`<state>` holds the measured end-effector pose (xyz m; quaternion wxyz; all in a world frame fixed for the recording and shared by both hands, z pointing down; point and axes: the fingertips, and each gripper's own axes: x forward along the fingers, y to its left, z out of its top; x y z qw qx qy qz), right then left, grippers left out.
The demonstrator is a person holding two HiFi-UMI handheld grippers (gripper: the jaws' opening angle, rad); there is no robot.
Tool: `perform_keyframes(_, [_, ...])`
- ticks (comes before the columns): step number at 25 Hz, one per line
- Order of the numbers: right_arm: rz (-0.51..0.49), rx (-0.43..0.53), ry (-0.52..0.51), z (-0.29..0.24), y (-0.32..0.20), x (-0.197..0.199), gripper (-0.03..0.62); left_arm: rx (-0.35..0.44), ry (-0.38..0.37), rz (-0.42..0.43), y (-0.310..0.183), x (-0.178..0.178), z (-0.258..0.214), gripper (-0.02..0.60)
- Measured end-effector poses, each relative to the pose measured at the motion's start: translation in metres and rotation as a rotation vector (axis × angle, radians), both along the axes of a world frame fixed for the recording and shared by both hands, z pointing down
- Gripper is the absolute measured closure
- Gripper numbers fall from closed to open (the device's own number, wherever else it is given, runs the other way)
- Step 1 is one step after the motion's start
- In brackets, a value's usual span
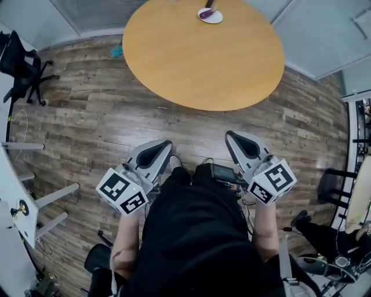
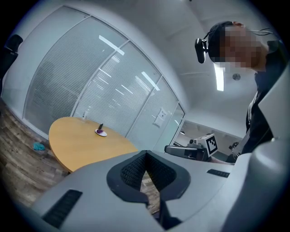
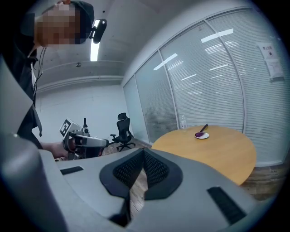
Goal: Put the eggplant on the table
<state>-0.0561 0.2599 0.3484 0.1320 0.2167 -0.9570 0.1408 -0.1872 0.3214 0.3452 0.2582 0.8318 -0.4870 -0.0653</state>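
Observation:
A purple eggplant (image 1: pixel 207 11) lies on a small white plate (image 1: pixel 212 17) at the far side of the round wooden table (image 1: pixel 203 64). Both grippers hang close to the person's body, well short of the table. My left gripper (image 1: pixel 166 145) is shut with nothing between its pads. My right gripper (image 1: pixel 230 137) is also shut and empty. In the left gripper view the eggplant (image 2: pixel 100 131) is small and far beyond the jaws (image 2: pixel 145 156). The right gripper view shows the eggplant (image 3: pixel 201 132) far off beyond its jaws (image 3: pixel 144 154).
A black office chair (image 1: pixel 23 64) stands at the left on the wood floor. A teal object (image 1: pixel 117 51) lies on the floor by the table's left edge. Glass walls with blinds (image 3: pixel 204 81) run behind the table. A clear bottle (image 3: pixel 182 121) stands on it.

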Motion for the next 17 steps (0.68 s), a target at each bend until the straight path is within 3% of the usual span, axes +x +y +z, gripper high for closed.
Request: perform_keyframes(17, [0.055, 0.002, 0.026, 0.003, -0.011, 0.007, 0.577, -0.023, 0.004, 0.074, -0.019, 0.007, 0.008, 0.571])
